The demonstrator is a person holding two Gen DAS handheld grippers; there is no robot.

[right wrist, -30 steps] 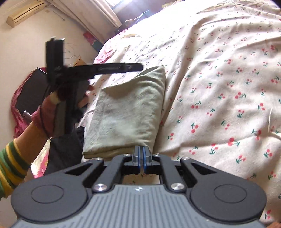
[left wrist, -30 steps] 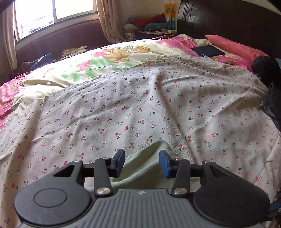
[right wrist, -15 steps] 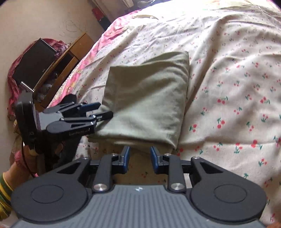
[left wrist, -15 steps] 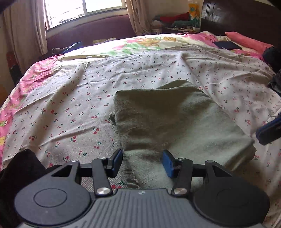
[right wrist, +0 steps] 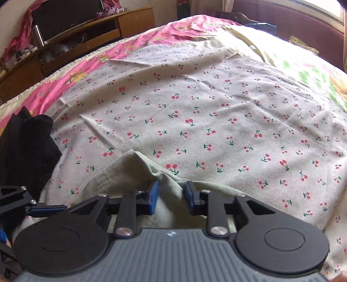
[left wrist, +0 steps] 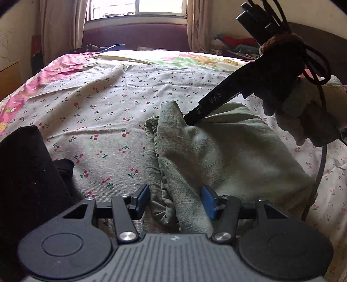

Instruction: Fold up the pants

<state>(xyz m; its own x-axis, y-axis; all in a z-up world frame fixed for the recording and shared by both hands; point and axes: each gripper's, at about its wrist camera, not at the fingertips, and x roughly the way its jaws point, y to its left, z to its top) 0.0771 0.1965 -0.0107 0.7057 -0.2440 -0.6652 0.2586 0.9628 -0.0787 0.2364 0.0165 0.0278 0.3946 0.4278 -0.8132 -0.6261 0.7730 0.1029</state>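
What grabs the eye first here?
The folded green pants lie mid-bed on the cherry-print sheet. The left gripper, jaws just opened wider, straddles their near edge; the right gripper, jaws just closing around a fold, meets their far corner. A black garment sits at left.

A bed point(left wrist: 91, 112) fills the room, covered by a cream sheet point(right wrist: 216, 112) printed with red cherries over a pink floral cover point(right wrist: 169, 30). A window point(left wrist: 136, 6) at the far wall admits strong daylight, flanked by beige curtains point(left wrist: 63, 28). A maroon padded panel point(left wrist: 134, 35) runs below it. A wooden cabinet point(right wrist: 86, 28) stands along a cream wall point(left wrist: 17, 26). Dark clothing point(right wrist: 23, 147) lies at the bed edge.
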